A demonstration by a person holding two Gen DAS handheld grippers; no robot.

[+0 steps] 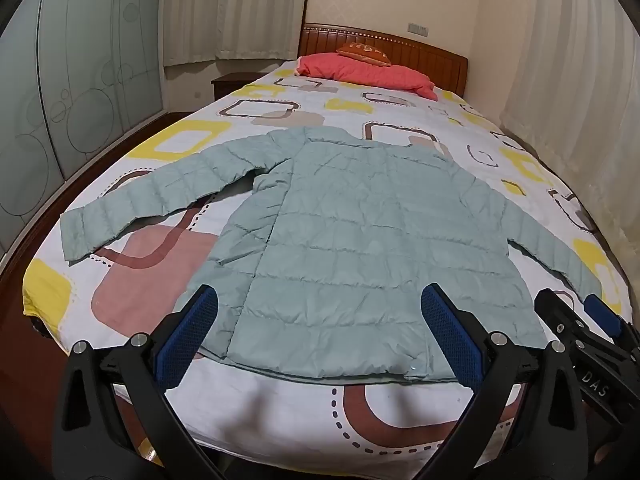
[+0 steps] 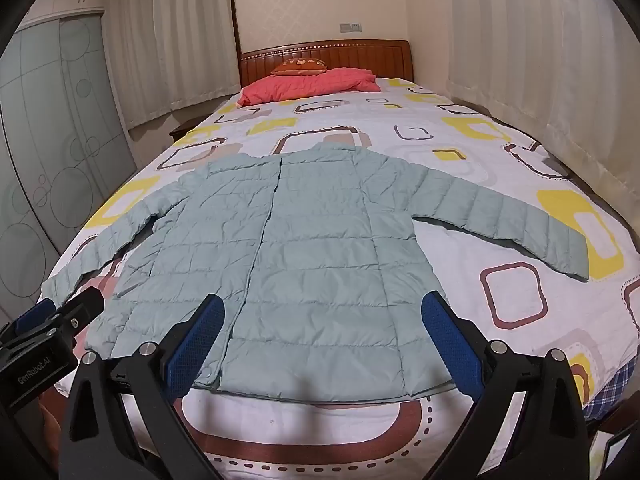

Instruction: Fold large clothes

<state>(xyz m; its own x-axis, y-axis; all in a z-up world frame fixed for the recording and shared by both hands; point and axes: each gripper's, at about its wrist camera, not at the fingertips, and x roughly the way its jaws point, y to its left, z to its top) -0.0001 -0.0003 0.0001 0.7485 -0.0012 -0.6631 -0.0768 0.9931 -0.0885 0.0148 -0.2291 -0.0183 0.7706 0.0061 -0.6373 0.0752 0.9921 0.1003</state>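
Observation:
A pale green quilted jacket (image 1: 352, 232) (image 2: 296, 248) lies flat on the bed with both sleeves spread out and its hem toward me. My left gripper (image 1: 320, 332) hovers open above the hem, blue pads wide apart with nothing between them. My right gripper (image 2: 324, 336) is likewise open over the hem, a little further right. Each gripper shows at the edge of the other's view: the right gripper (image 1: 576, 320) at the lower right, the left gripper (image 2: 60, 316) at the lower left. The jacket's left sleeve (image 1: 132, 208) reaches toward the bed's left side, the right sleeve (image 2: 516, 220) toward the right.
The bed sheet (image 1: 400, 108) (image 2: 360, 128) is white with yellow, brown and pink squares. A red pillow (image 1: 364, 72) (image 2: 312, 84) lies by the wooden headboard (image 2: 324, 56). Frosted wardrobe doors (image 1: 72, 92) stand left, curtains (image 2: 540, 60) right. A blue plaid cloth (image 2: 612, 392) hangs at the bed's right corner.

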